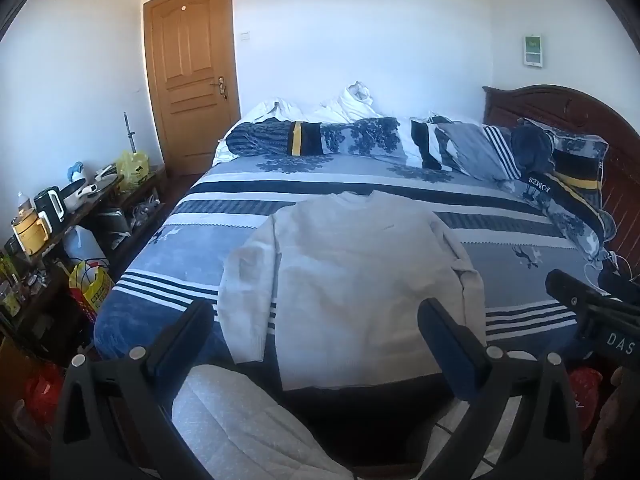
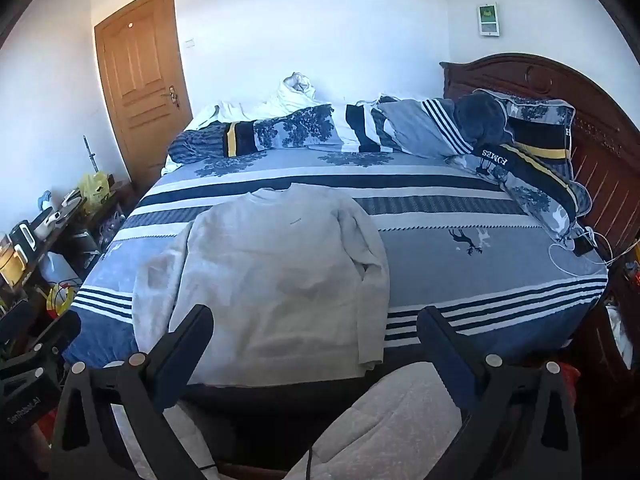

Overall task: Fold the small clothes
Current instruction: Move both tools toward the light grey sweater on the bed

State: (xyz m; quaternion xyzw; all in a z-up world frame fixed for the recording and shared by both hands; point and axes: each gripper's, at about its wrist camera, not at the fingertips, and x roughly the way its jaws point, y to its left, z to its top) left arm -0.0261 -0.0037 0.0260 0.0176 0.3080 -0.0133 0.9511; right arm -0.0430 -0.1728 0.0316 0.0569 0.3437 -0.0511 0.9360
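A light grey long-sleeved sweater [image 1: 352, 276] lies flat, front up, on the near part of the bed [image 1: 520, 280], collar away from me, both sleeves laid along its sides. It also shows in the right wrist view [image 2: 272, 280]. My left gripper [image 1: 316, 320] is open and empty, held off the bed's near edge, just short of the sweater's hem. My right gripper [image 2: 314, 324] is open and empty, also at the near edge, over the hem's right part. The right gripper's body shows at the right of the left wrist view [image 1: 592, 312].
A rolled blue patterned duvet [image 1: 360, 140] and pillows [image 2: 532, 148] lie at the bed's far side by a dark wooden headboard [image 2: 560, 80]. A cluttered low table [image 1: 60, 216] stands left. A phone with cables [image 2: 580, 246] lies at the bed's right edge. A wooden door [image 1: 192, 76] is behind.
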